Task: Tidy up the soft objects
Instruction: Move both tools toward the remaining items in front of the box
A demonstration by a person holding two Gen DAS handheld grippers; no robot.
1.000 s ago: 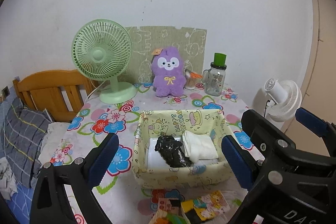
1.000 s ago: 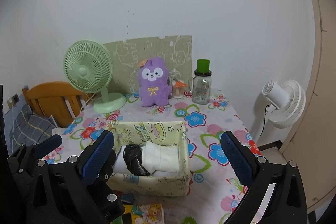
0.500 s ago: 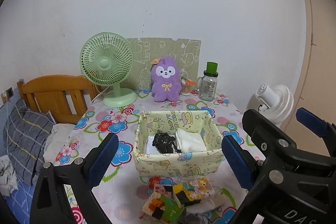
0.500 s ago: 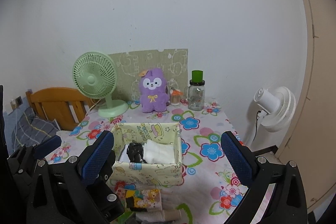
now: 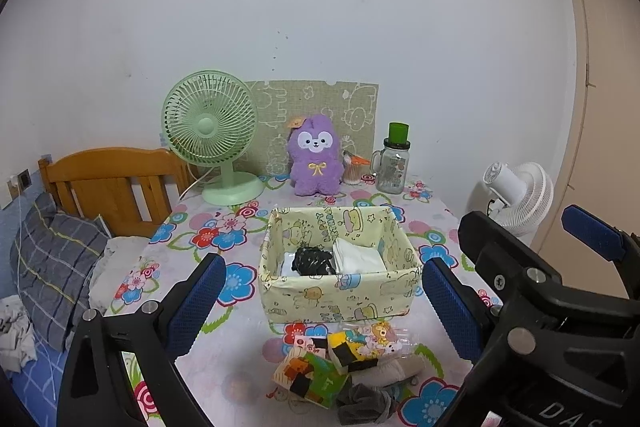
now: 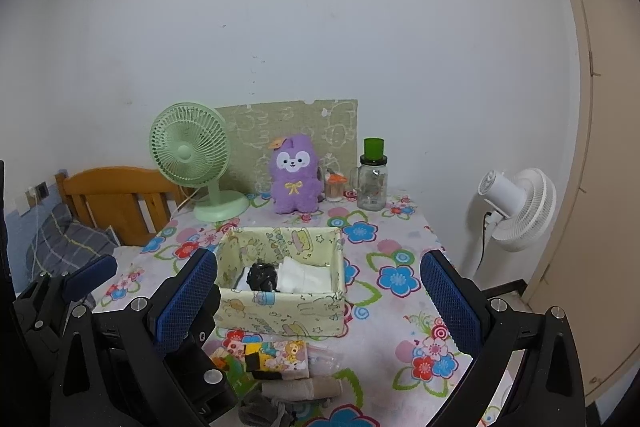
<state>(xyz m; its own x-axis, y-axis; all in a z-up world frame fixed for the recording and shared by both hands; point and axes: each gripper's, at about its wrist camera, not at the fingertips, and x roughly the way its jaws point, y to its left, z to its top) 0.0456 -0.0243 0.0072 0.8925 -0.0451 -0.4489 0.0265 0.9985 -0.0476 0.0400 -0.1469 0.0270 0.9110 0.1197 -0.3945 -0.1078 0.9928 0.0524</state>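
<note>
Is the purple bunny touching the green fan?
Apart. The left wrist view shows flowered tablecloth between the purple bunny and the green fan's base.

right gripper body (image 5: 560, 413): "DAS", cut off | fabric box (image 5: 340, 291): print too small to read

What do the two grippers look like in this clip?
Both are matte black frames with silver screw heads. The left gripper has two fingers faced with blue mesh-textured pads. The right gripper is built the same, with blue pads on its fingers. In the left wrist view the right gripper's body shows white letters "DAS" at the bottom edge. No cables, sleeves or hands are visible.
</note>
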